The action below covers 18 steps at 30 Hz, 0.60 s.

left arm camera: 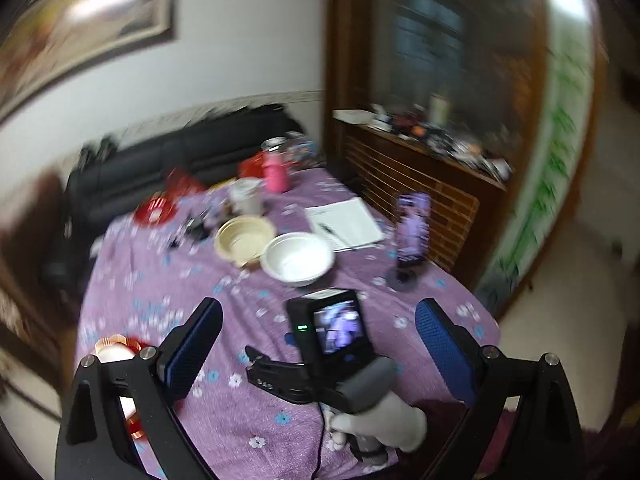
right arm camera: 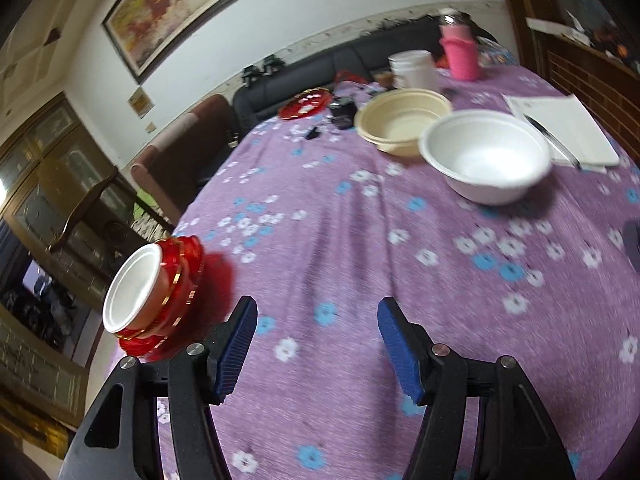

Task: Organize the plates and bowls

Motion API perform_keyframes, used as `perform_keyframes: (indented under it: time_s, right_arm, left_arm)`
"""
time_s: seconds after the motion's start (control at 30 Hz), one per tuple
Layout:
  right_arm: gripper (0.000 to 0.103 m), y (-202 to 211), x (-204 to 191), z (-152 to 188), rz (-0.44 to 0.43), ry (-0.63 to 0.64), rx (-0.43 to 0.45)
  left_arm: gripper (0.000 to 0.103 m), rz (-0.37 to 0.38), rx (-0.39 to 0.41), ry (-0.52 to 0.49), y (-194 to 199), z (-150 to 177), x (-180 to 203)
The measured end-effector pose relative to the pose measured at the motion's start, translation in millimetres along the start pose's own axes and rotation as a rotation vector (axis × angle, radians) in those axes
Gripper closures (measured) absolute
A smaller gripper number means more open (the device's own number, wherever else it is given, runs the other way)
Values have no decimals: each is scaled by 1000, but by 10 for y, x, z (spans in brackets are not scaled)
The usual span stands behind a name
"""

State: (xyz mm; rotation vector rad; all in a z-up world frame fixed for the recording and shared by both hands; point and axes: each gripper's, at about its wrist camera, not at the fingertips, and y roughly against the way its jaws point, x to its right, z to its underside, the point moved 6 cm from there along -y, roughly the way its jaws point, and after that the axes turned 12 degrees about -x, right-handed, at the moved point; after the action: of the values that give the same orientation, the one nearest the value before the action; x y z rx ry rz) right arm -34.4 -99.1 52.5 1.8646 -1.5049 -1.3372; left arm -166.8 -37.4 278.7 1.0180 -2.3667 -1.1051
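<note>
1. Both claws stand spread and hold nothing: the right claw point(right arm camera: 318, 344) hovers over the purple flowered tabletop point(right arm camera: 360, 240), and the left claw point(left arm camera: 318, 344) hangs above it too, with the right claw's handle and small screen between its blue pads.
2. Landmark: the white foam-like round bowl point(right arm camera: 486, 158). Touching its far-left side sits the cream round plastic bowl point(right arm camera: 404, 120); well to its near left, at the tabletop's edge, a small white cup-shaped bowl point(right arm camera: 132, 292) sits nested in a stack of red gold-rimmed dishes point(right arm camera: 180, 304).
3. Handling, as I judge it: the white bowl looks very light and thin-walled, so it could dent or skid; pinching the rim, one pad inside and one outside, seems best. The cream one looks stiffer, the red dishes brittle and slick.
4. Hard to tell: motion blur softens both views; the count of red dishes is unclear, and the cream rim may be two stacked bowls.
</note>
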Motion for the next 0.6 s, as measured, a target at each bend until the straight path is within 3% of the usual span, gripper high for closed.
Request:
perform_keyframes:
  time_s: [0.13,0.27,0.43,0.6]
  right_arm:
    - [36,32,194,53,2,-47,2]
    - [36,16,346,96,16,-74,-8]
    - [36,-20,474,143,18,-110,-21]
    - [36,-58,532,189,17,-134,-38]
  left_arm:
    - [6,-5,-15,-135,205,-92,567]
    - [6,-106,27,-273,344,-72,939]
    - [6,-113,9,-316,354,42,1036]
    - [6,-123,-11,-240,356,65,844]
